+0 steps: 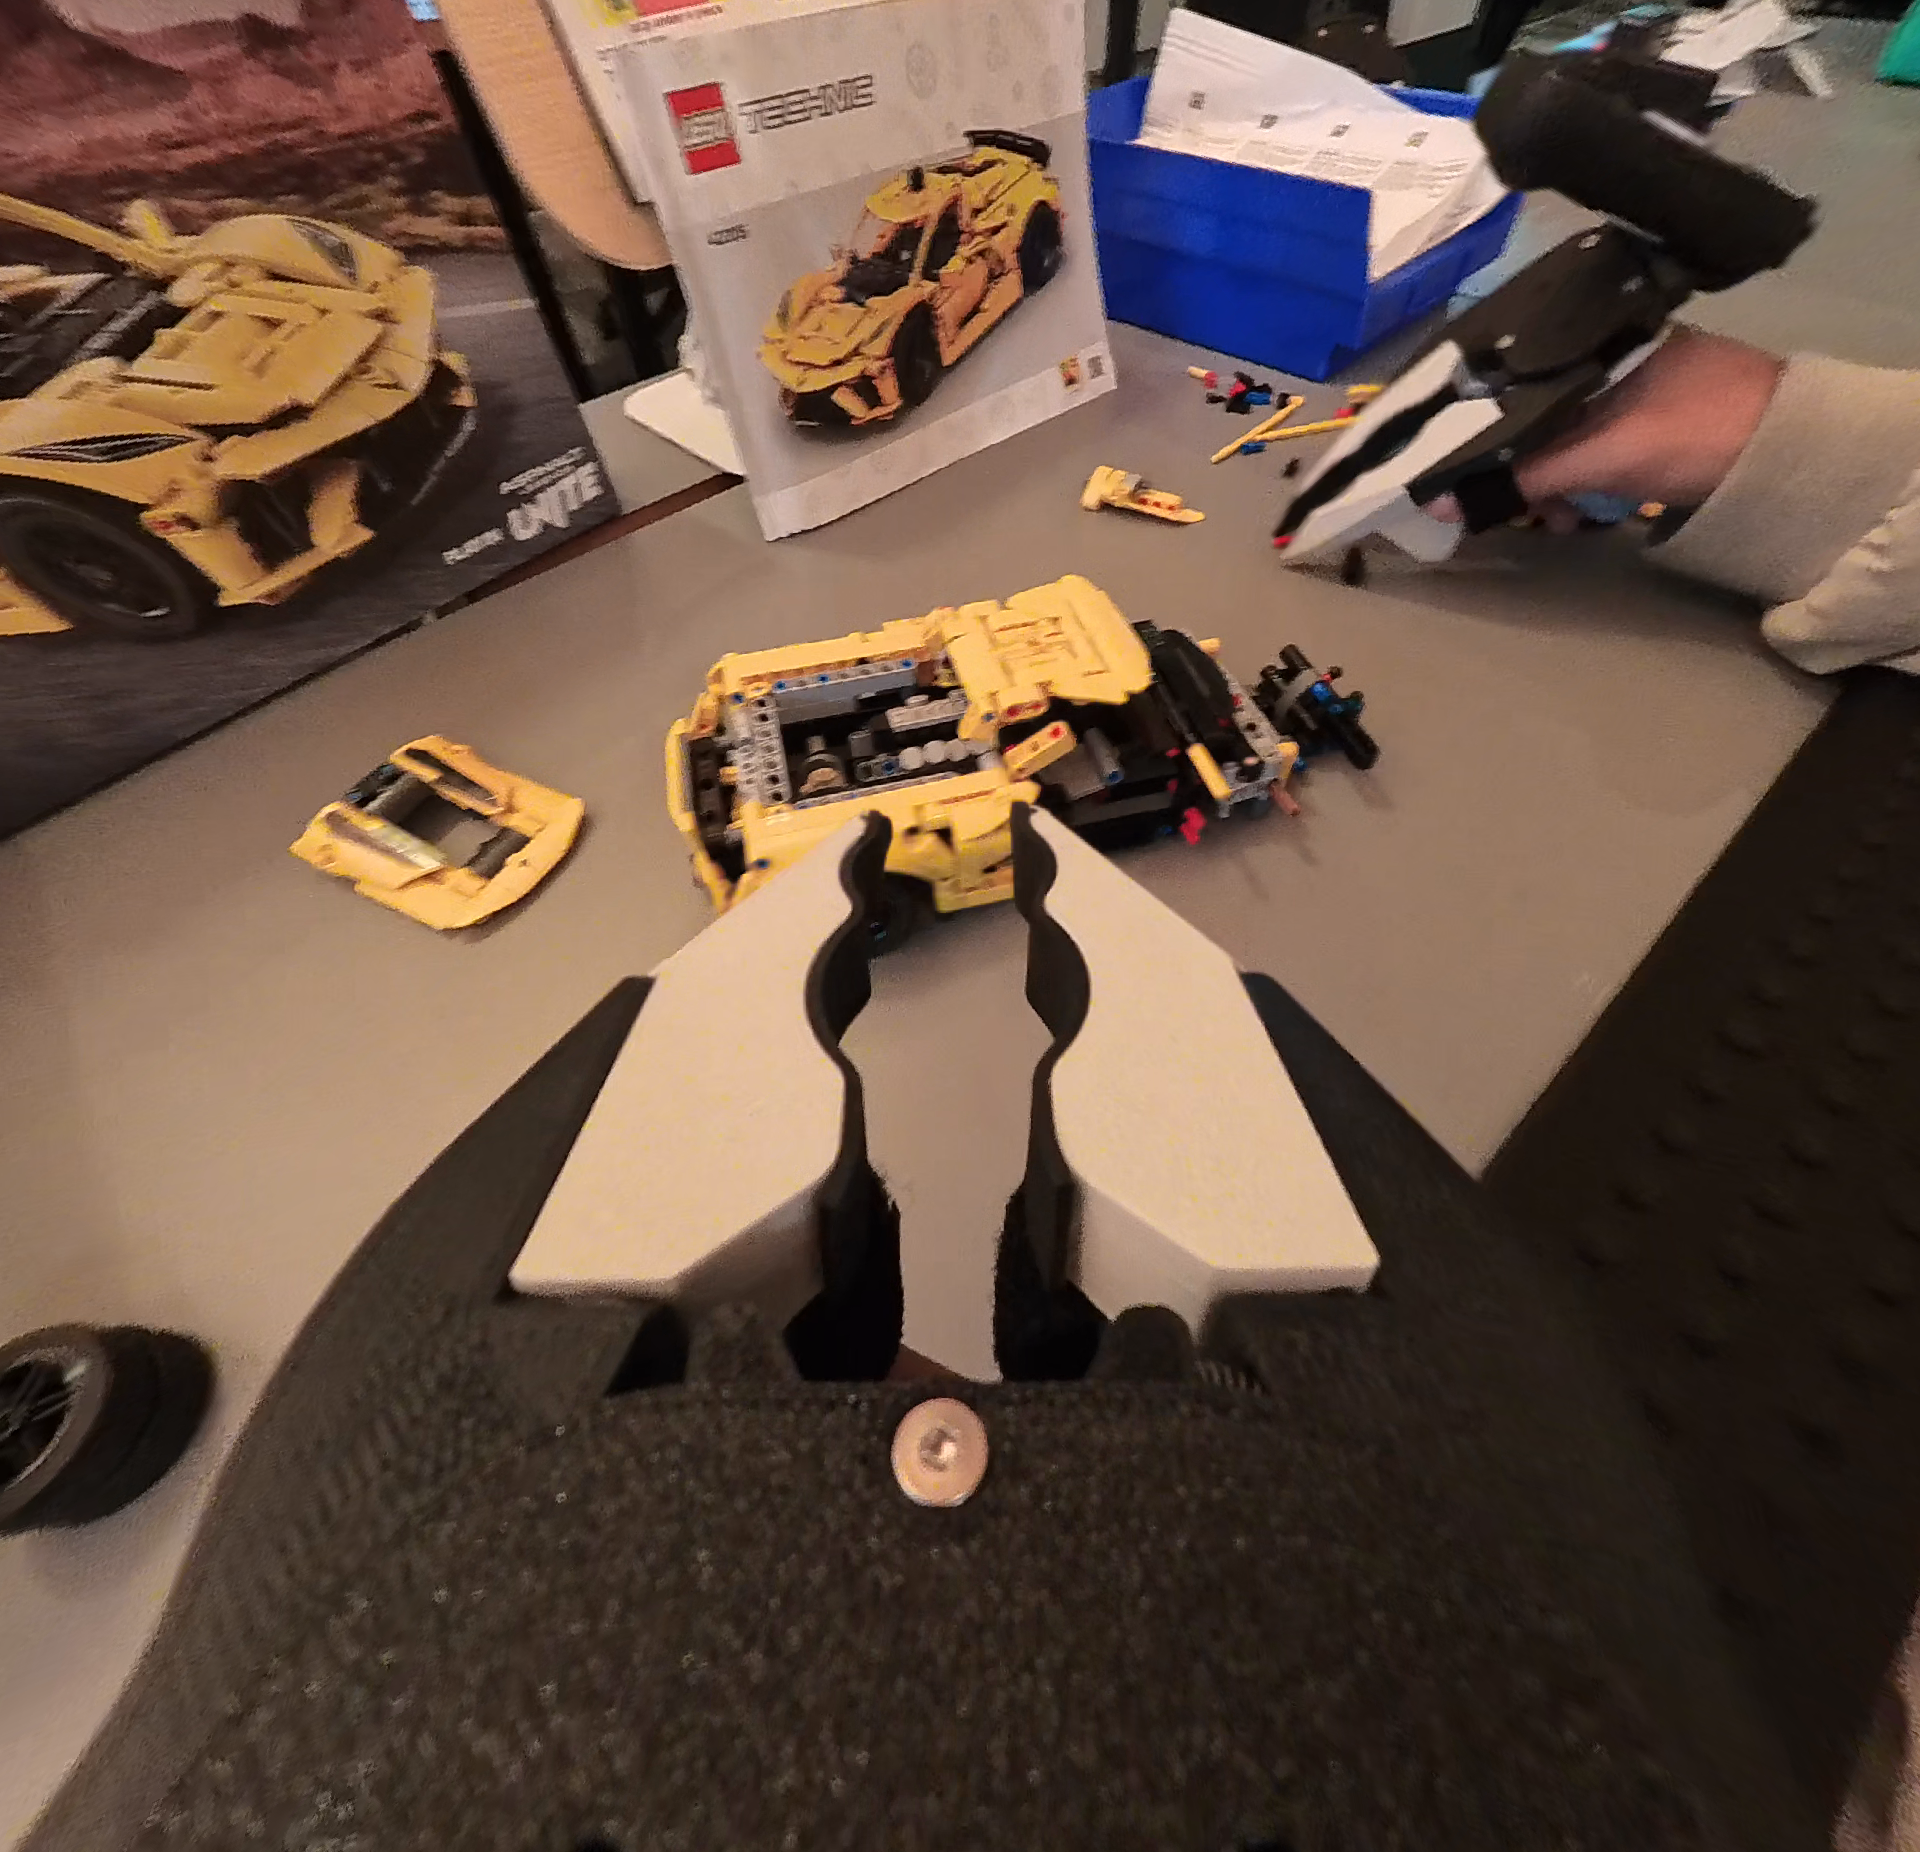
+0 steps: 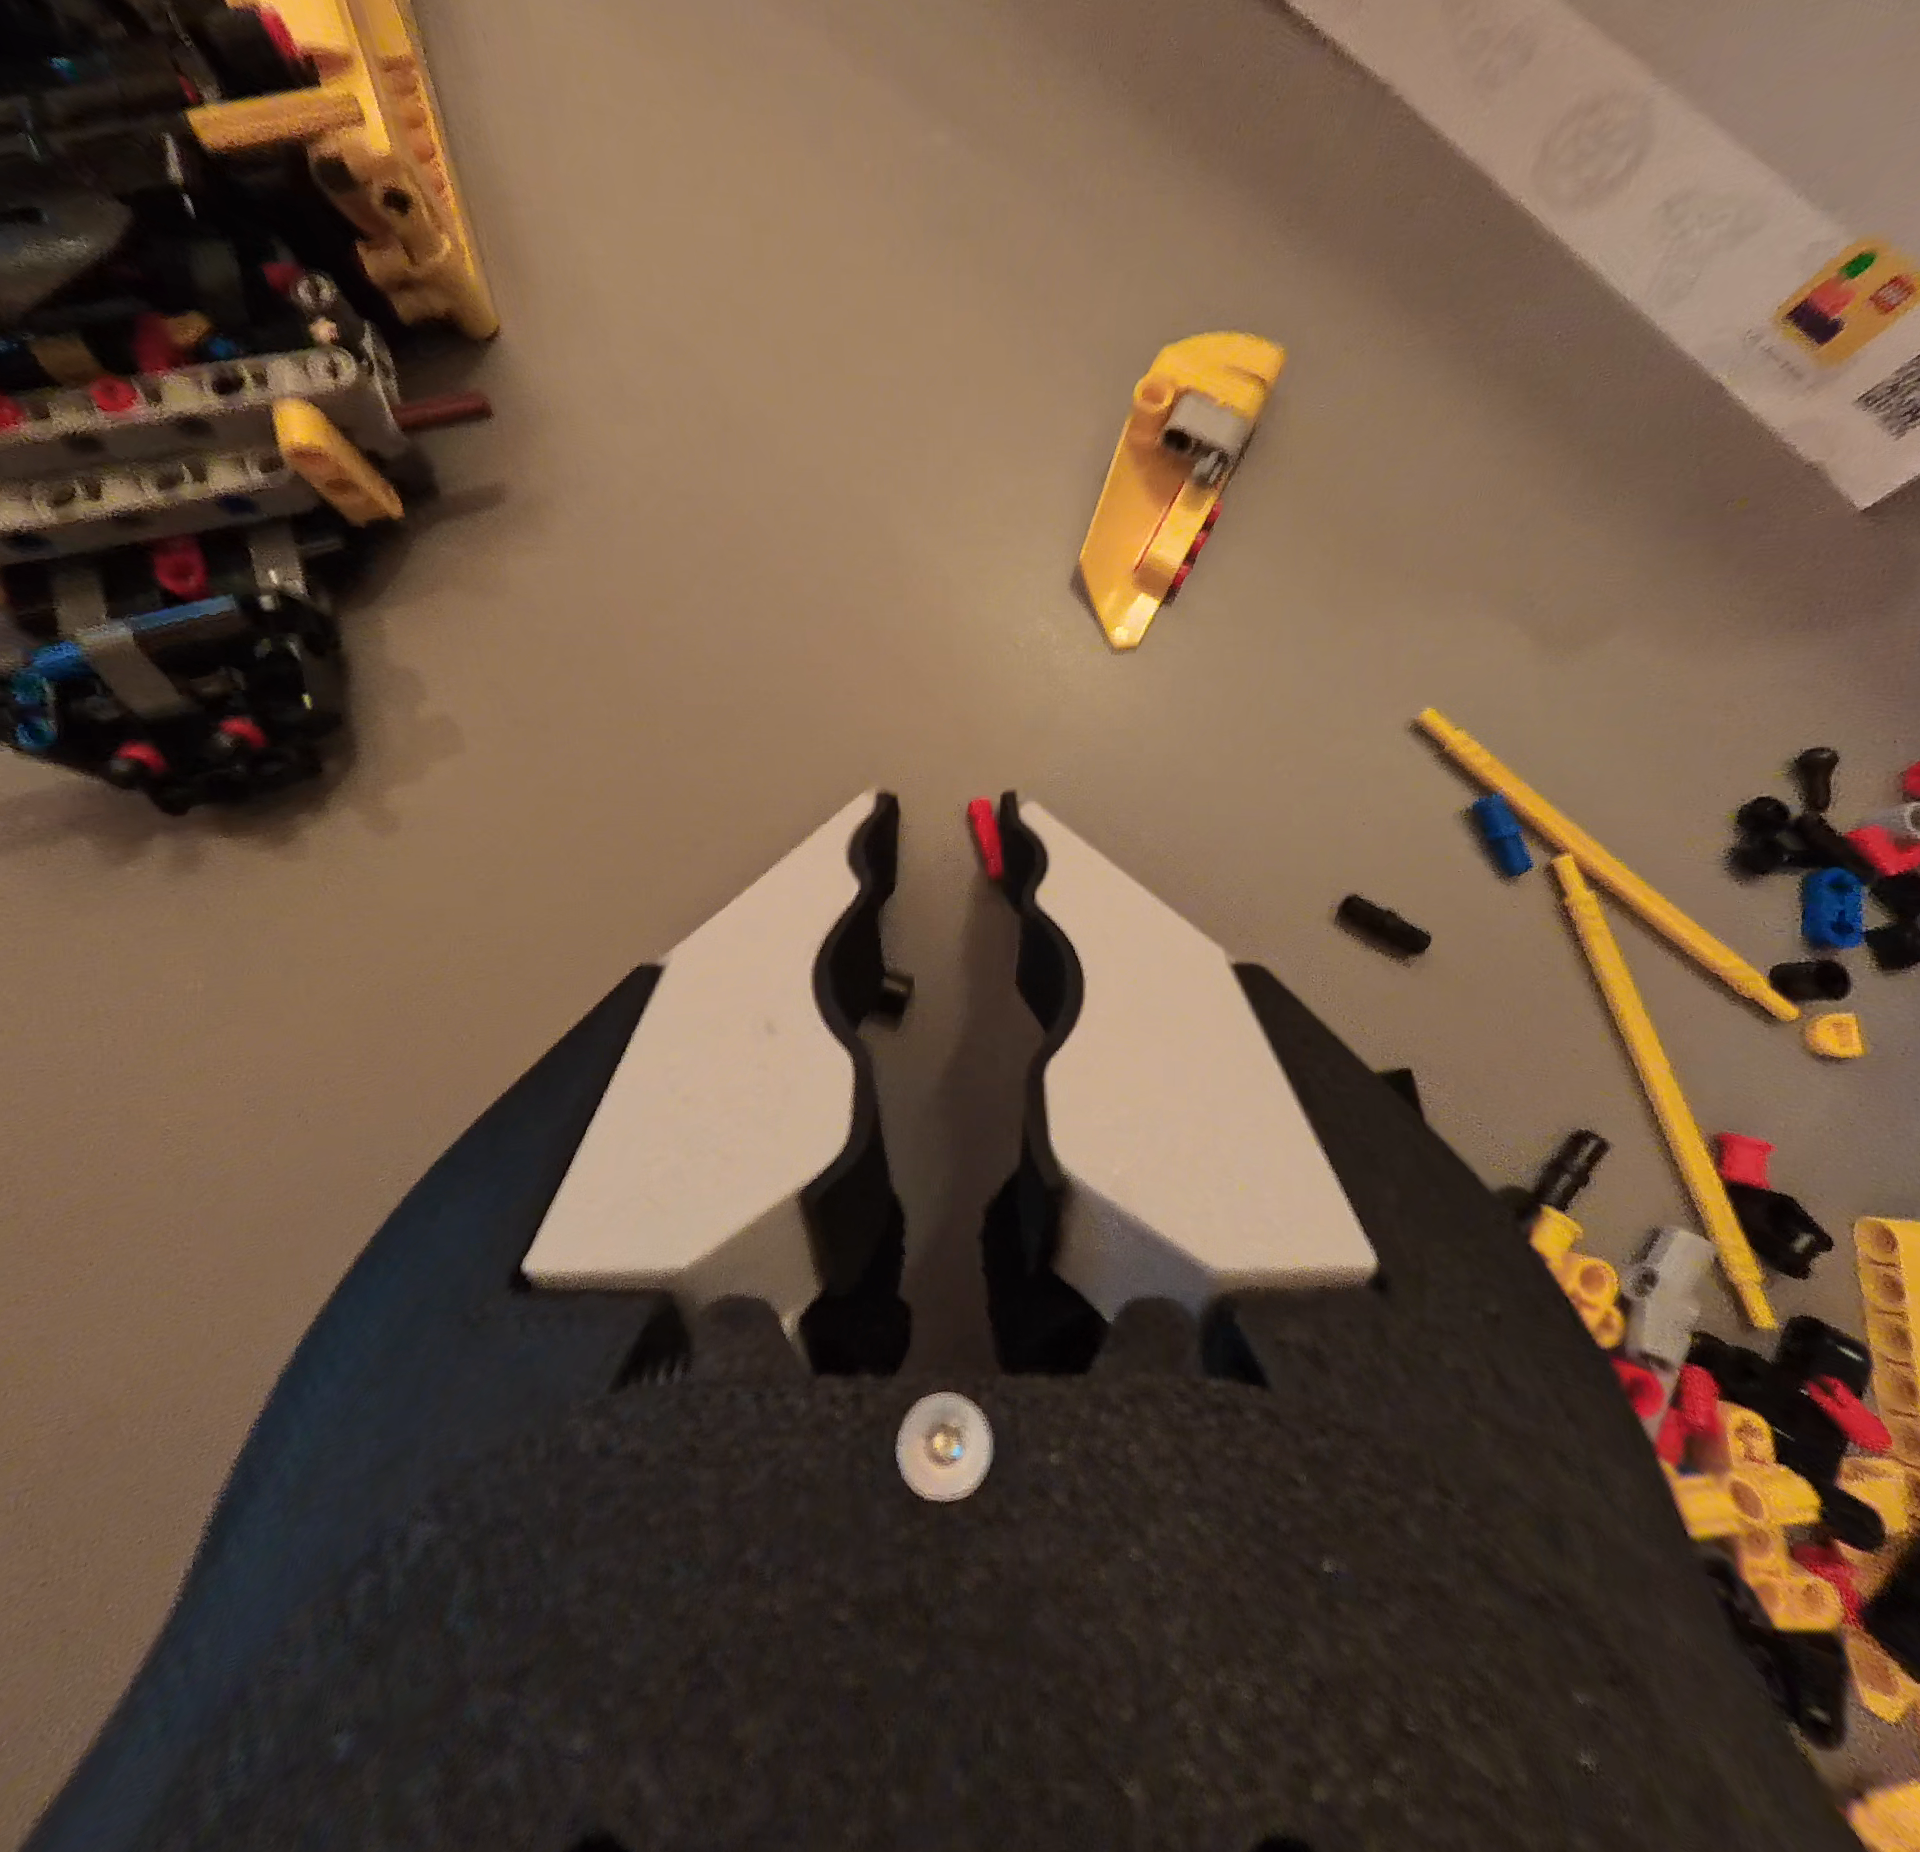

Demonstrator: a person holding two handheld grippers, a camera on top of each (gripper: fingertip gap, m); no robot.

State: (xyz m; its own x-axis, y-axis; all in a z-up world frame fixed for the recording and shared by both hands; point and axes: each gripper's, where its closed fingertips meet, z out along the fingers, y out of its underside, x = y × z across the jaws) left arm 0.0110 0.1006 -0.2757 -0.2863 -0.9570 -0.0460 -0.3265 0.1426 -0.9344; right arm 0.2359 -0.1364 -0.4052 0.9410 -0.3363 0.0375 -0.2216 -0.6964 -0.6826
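The left gripper (image 1: 945, 831) hangs with fingers apart, empty, before the half-built yellow brick car (image 1: 966, 732) (a detached yellow hood panel (image 1: 442, 831) lies nearby). The right gripper (image 2: 948, 815), fingers parted, has a small red pin (image 2: 985, 838) against one fingertip, possibly just lying on the grey table (image 2: 779, 452).
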